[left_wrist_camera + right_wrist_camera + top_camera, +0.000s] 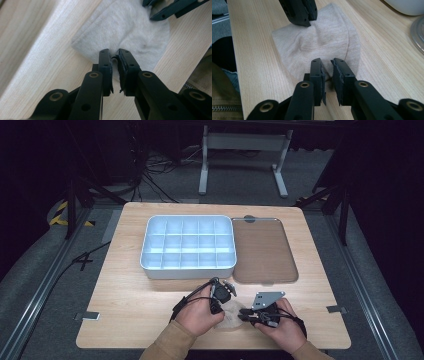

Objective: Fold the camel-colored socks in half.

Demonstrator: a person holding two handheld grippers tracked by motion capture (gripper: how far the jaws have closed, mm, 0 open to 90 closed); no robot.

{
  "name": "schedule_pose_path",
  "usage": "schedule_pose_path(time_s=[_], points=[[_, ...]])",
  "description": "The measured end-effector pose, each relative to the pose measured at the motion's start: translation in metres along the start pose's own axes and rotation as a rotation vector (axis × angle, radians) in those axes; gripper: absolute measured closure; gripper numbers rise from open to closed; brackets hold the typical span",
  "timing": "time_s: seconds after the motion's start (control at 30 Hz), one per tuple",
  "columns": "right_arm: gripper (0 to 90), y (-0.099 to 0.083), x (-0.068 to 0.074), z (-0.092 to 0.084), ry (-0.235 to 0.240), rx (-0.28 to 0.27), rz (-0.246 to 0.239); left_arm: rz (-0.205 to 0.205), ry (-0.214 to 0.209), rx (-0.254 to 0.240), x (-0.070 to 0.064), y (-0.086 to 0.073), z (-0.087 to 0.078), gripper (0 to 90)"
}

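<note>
Two tools are on one small beige cloth (231, 316) lying flat on the counter (125, 295) near my edge, in front of the compartment box (188, 246) and its lid (263, 250). My left tool (114, 56) is narrow, pinching a fold at the cloth's edge; my right tool (327, 65) stands a little wider at the opposite edge, fabric between its pads but not clearly clamped. I judge this the gripping step before folding. Next I should firm the right pinch, then lift both edges together.

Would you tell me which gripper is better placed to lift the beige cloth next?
Left, probably: the left gripper already pinches an edge of the beige cloth, while the right gripper stands slightly parted over it.
</note>
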State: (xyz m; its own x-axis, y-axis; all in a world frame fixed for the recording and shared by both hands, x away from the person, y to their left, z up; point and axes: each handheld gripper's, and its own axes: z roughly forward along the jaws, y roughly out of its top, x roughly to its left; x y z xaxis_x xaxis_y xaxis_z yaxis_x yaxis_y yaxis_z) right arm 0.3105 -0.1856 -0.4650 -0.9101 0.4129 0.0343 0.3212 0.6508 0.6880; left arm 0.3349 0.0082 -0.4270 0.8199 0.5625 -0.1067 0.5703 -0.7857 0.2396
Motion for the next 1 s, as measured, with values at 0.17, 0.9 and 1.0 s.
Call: schedule_pose_path(time_s=[0.17, 0.9, 1.0], points=[[77.8, -0.002, -0.002, 0.000, 0.008, -0.010, 0.009, 0.000, -0.004, -0.004, 0.000, -0.001, -0.002, 80.7], [70.8, 0.022, 0.010, -0.001, 0.032, -0.108, 0.018, -0.116, -0.011, -0.061, 0.021, -0.029, -0.024, 68.8], [74.2, 0.027, 0.014, 0.000, 0.045, -0.137, 0.002, -0.126, -0.008, -0.042, 0.021, -0.032, -0.020, 73.2]])
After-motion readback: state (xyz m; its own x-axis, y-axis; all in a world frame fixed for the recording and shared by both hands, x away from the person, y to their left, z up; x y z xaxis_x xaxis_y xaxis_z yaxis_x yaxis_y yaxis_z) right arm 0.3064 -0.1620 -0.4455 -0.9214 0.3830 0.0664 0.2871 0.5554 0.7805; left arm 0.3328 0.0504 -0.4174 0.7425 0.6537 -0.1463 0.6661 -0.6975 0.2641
